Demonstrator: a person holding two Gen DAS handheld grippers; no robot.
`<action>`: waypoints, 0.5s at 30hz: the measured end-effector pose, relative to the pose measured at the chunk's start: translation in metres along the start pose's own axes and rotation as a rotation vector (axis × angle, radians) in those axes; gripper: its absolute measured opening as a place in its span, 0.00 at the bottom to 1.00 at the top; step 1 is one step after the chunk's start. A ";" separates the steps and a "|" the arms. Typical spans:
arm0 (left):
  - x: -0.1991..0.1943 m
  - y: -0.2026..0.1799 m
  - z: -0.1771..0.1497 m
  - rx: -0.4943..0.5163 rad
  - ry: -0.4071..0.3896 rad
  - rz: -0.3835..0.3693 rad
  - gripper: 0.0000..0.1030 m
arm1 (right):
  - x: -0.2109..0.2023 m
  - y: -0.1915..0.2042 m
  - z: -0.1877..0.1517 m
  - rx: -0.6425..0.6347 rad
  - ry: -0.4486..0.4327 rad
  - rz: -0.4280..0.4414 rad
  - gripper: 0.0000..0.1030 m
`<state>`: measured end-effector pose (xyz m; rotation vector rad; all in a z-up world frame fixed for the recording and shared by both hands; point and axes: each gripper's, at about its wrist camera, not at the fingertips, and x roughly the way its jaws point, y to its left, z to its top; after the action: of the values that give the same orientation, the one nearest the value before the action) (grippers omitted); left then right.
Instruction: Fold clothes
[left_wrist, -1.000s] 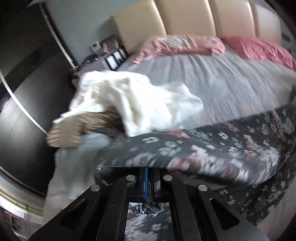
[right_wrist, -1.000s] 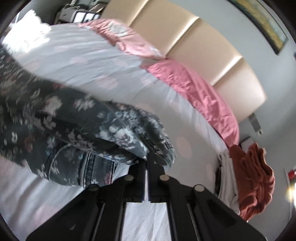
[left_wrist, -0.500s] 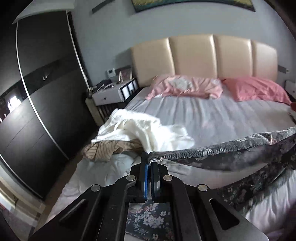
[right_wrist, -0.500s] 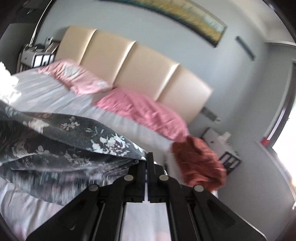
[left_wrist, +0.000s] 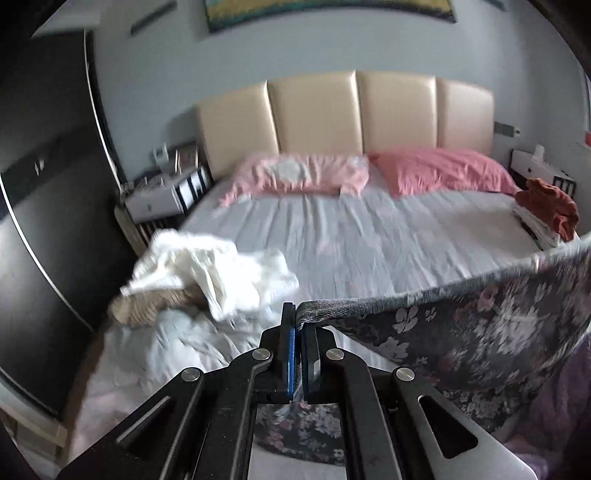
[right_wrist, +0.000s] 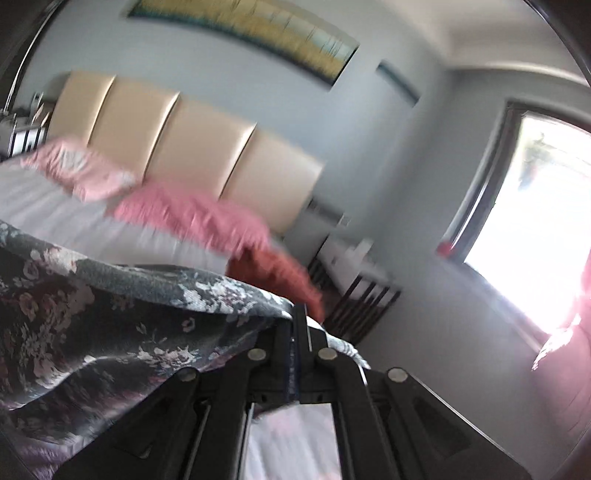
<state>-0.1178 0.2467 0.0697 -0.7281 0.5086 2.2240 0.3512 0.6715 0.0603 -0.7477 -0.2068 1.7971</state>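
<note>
- Bedroom with a wide bed (left_wrist: 369, 236) under a pale, lightly creased sheet, backed by a padded cream headboard (left_wrist: 347, 110) in smooth panels.
- Dark floral garment (left_wrist: 480, 332) hangs in the air above the near end of the bed, its upper edge stretched between both claws, the rest draping below; thin printed cloth, limp.
- Left gripper (left_wrist: 296, 314) is pressed together on one end of that edge; right gripper (right_wrist: 298, 314) pinches the other end.
- Progress, as a judgement: this piece is held spread and not folded, so its folds are yet to be made.
- Crumpled white garment (left_wrist: 210, 269) over a tan striped piece (left_wrist: 151, 306) lies heaped at the left edge, unfolded.
- Rust-red garment (left_wrist: 550, 208) sits bunched on a flat stack (left_wrist: 532, 225) at the right edge, seemingly folded items.
- Two pink pillows (left_wrist: 439, 173), soft and wrinkled, lie at the headboard.
</note>
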 end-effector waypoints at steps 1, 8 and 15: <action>0.014 -0.001 -0.001 -0.001 0.025 0.004 0.02 | 0.013 0.010 -0.004 -0.014 0.030 0.011 0.01; 0.119 -0.009 -0.008 0.017 0.204 0.067 0.02 | 0.104 0.081 -0.015 -0.122 0.160 0.064 0.01; 0.233 -0.003 0.006 0.014 0.363 0.109 0.03 | 0.218 0.152 -0.002 -0.183 0.313 0.157 0.01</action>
<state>-0.2508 0.3725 -0.0739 -1.1299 0.7556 2.1912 0.1929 0.8130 -0.0992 -1.1923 -0.1069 1.7951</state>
